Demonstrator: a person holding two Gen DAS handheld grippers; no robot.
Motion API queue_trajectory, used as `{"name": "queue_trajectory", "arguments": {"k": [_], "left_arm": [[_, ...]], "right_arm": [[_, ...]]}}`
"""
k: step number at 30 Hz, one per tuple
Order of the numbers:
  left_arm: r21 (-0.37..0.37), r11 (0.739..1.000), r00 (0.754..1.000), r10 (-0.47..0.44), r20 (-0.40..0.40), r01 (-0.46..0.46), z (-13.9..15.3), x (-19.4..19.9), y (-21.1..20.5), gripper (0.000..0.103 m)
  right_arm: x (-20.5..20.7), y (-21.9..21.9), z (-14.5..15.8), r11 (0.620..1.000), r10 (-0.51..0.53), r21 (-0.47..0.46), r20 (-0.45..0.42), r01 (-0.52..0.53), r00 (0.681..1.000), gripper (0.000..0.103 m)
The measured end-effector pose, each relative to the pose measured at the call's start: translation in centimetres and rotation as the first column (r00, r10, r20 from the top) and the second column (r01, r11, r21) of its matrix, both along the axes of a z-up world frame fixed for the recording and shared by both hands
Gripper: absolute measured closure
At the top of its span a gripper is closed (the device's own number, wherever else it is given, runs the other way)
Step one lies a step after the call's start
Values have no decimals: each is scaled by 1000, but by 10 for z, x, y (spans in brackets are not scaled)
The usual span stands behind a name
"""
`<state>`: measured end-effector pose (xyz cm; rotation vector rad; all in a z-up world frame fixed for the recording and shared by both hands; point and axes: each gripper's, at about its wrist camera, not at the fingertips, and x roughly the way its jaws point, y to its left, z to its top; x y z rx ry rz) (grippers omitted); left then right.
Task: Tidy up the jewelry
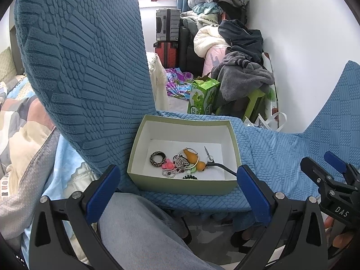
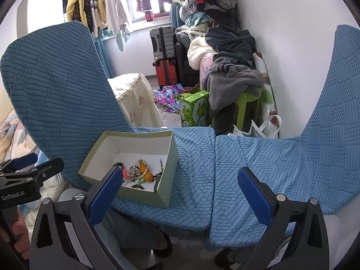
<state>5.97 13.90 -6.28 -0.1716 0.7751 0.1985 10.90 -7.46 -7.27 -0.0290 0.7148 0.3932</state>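
A pale green box (image 1: 180,185) with a white inside sits on a blue chair seat (image 1: 270,157). In it lies a heap of jewelry (image 1: 180,163): a black patterned ring (image 1: 158,157), an orange gourd pendant (image 1: 193,158), bead chains, a pink piece and a black cord. My left gripper (image 1: 177,189) is open and empty, just in front of the box. My right gripper (image 2: 180,191) is open and empty, to the right of the box (image 2: 144,194), over the seat. The jewelry also shows in the right wrist view (image 2: 139,173). Each gripper appears in the other's view.
Two blue covered chairs stand side by side, with backs at left (image 1: 85,67) and right (image 2: 333,90). A leg in grey trousers (image 1: 139,229) is below the box. Behind are a green carton (image 1: 202,99), suitcases (image 1: 167,38) and piled clothes (image 1: 243,74).
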Motion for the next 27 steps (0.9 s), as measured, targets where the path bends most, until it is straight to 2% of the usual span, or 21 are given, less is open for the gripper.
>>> {"name": "queue_trajectory", "arguments": {"k": [27], "left_arm": [[-19, 1000, 1000, -8, 14, 8, 3, -1, 3, 1]], "right_arm": [[0, 0, 1, 1000, -13, 2, 3, 13, 1000, 0]]}}
